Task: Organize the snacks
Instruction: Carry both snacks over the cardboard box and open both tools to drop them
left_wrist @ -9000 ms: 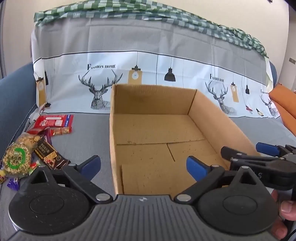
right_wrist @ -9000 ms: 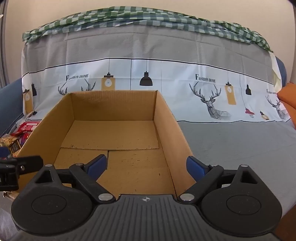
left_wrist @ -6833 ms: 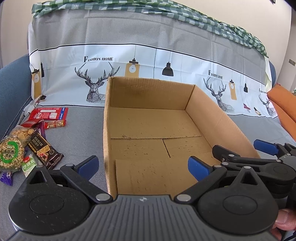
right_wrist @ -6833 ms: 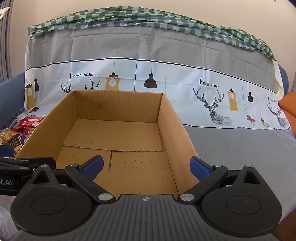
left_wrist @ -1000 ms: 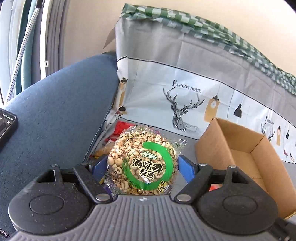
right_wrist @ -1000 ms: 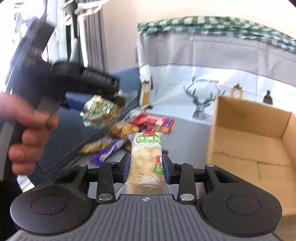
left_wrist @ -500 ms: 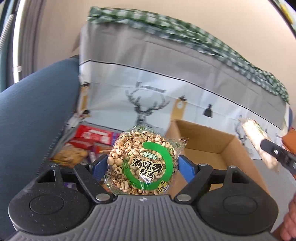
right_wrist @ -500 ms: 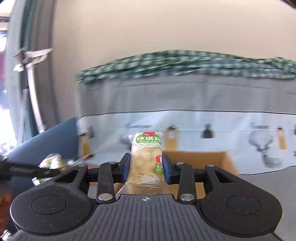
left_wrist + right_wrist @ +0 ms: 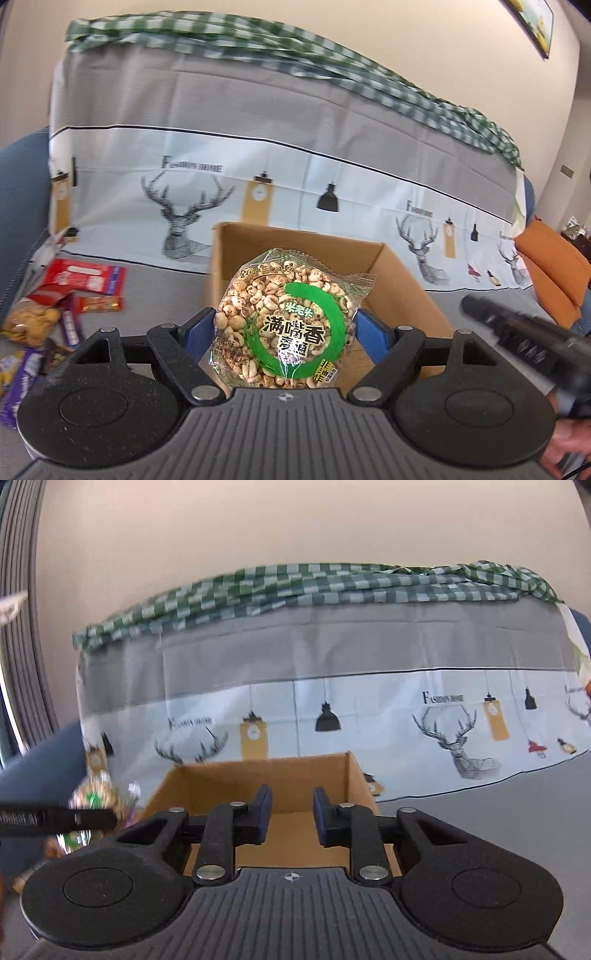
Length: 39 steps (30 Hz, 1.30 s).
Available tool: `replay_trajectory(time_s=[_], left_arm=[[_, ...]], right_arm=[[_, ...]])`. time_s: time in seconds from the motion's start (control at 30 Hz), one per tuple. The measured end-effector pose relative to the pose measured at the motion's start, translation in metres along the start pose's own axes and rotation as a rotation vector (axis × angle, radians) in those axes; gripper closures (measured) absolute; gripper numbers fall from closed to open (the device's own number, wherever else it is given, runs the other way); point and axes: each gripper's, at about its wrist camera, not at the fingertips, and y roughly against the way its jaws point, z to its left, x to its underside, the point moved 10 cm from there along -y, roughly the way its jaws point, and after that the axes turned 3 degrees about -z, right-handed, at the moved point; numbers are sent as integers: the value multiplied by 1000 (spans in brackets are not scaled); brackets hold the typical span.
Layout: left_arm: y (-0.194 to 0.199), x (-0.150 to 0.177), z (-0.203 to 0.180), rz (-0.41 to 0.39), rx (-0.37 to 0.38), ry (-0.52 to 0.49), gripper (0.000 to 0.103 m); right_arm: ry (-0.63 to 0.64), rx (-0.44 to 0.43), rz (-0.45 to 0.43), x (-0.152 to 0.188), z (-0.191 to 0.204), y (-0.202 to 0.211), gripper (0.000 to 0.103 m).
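My left gripper point(image 9: 284, 326) is shut on a round clear bag of puffed grain with a green ring label point(image 9: 295, 332), held upright in front of the open cardboard box point(image 9: 295, 236). The right gripper point(image 9: 291, 812) hangs over the box point(image 9: 266, 775); its jaws are closing with a narrow gap and nothing between them. The right gripper's dark body point(image 9: 524, 336) shows at the right in the left wrist view. At the left edge of the right wrist view, the left gripper point(image 9: 55, 818) and its blurred bag point(image 9: 92, 797) appear.
Loose snacks lie left of the box on the grey cover: a red packet point(image 9: 85, 275), a biscuit bag point(image 9: 29, 321), purple bars point(image 9: 22, 373). An orange cushion point(image 9: 550, 273) sits at the right. A hand point(image 9: 565, 450) holds the right gripper. The deer-print cloth rises behind.
The long pale snack pack that the right gripper held is gone from its jaws, which now stand narrower. Both grippers have swung toward the box, the left still carrying its bag.
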Motion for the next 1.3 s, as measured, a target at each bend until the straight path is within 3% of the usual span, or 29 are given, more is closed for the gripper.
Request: replay_trajectory(time_s=[0.17,0.3,0.43,0.5,0.6,0.83,1.17,1.3], left_arm=[[-13,8,-18,27,44,7,18],[-17,10,-30,31,73,-6,16],[-12,7,-34,4,89,-15,12],[-10,7,-31,0,92,-5,12],[-10,10,-27,0,81,8,12],[3,9,-27,-61,68,-77,12],[10,11,-6,-59,65,-71,12],[10,24,9,-34,91,-90,25]], right_arm=[[-25,8,51,9,-12,-7,81],[-34,21,52,7,-15,-7,62],[-33,44,50,8,-17,-7,51],[-43,59,46,7,-20,-6,35],[-47,89,26,6,-24,-4,23],[-29,120,-46,0,-19,-2,23],[3,143,-82,-3,-5,-5,23],[1,110,-66,-3,6,-8,23]])
